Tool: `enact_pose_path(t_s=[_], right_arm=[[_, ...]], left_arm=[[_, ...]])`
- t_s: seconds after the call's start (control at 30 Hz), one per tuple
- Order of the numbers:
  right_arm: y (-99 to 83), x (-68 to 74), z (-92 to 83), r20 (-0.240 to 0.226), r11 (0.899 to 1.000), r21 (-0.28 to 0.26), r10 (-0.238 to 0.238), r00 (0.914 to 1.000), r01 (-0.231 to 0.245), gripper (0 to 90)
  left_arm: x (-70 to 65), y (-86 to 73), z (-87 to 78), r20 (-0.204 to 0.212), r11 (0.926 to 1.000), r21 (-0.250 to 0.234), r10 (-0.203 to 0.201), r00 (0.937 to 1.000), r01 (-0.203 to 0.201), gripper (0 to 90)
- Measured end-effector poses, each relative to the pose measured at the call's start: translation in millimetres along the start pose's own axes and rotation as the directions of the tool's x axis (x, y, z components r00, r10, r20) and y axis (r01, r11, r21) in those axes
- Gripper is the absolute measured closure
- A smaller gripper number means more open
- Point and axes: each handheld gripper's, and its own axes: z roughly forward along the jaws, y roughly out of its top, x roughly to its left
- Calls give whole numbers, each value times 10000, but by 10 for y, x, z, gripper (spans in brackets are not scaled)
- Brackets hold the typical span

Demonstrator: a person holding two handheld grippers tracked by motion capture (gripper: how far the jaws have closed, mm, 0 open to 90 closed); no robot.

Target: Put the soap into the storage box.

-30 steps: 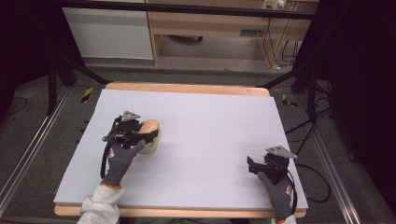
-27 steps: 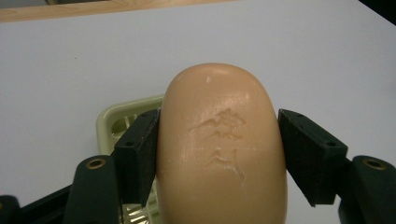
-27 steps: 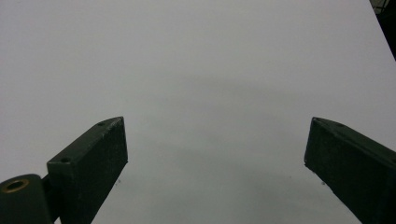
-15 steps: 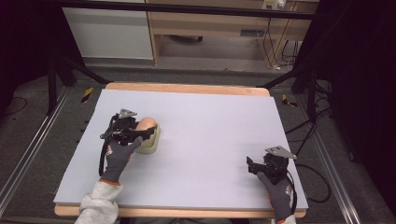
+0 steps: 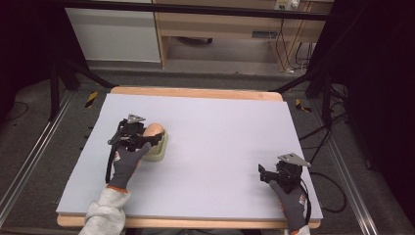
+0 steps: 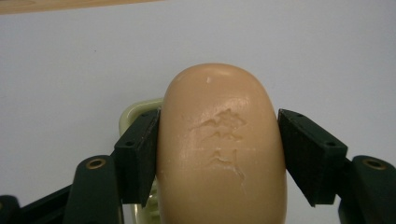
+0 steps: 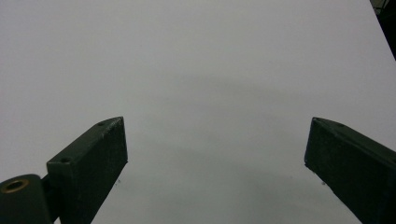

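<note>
On grey table (image 5: 215, 127), left tool (image 6: 218, 154) clamps soap (image 6: 219, 149); right tool (image 7: 215, 158) rests wide.

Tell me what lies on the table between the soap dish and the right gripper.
Nothing: in the high view the stretch of pale table between the soap dish and the right gripper is bare. The left gripper holds the soap.

The soap bar (image 6: 219, 149) hides most of the pale dish (image 6: 135, 109) and runs off the bottom edge.
</note>
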Motion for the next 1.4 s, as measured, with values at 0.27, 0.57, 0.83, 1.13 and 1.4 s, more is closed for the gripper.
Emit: enact_pose_path(t_s=[0.27, 0.57, 0.83, 1.13, 1.4], right_arm=[[0, 1, 1, -10, 10000, -5, -39, 10000, 39, 63], [-1, 3, 3, 2, 10000, 10, -47, 10000, 47, 63], [0, 2, 3, -14, 10000, 5, -28, 10000, 28, 63], [-1, 5, 5, -20, 10000, 19, -54, 10000, 54, 63], [-2, 6, 6, -10, 10000, 28, -48, 10000, 48, 62]], left_arm=[[18, -30, 76, -173, 9997, 225, 102, 9998, -98, 323], [52, -69, 152, -297, 9991, 406, 91, 9995, -79, 323], [77, -97, 193, -412, 9984, 555, 143, 9991, -120, 323], [79, -121, 243, -487, 9975, 686, 213, 9986, -179, 323], [72, -137, 276, -525, 9967, 787, 246, 9983, -205, 323]])
